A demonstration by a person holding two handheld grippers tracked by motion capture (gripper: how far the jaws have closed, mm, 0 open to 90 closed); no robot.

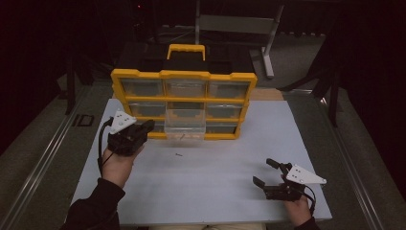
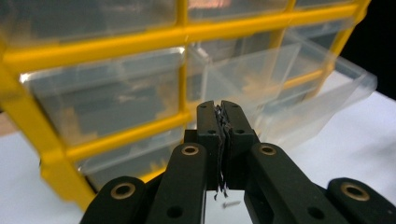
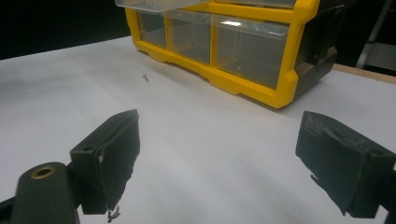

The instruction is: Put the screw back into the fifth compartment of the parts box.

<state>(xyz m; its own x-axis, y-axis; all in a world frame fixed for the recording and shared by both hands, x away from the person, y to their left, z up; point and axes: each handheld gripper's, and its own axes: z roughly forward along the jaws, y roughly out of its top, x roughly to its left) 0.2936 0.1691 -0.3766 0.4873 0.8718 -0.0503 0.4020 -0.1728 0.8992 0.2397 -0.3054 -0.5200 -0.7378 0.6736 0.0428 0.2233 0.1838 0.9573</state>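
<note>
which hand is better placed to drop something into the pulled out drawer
Left. The left gripper, jaws shut, is raised right beside the open clear drawer of the yellow organizer. The right gripper sits open, low near the table's front edge.

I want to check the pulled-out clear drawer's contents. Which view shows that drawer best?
The high view: the clear drawer juts from the yellow organizer, seen from above with a small item inside. The left gripper view shows its blurred side wall behind the shut left gripper. The right gripper view catches just its front edge.
</note>
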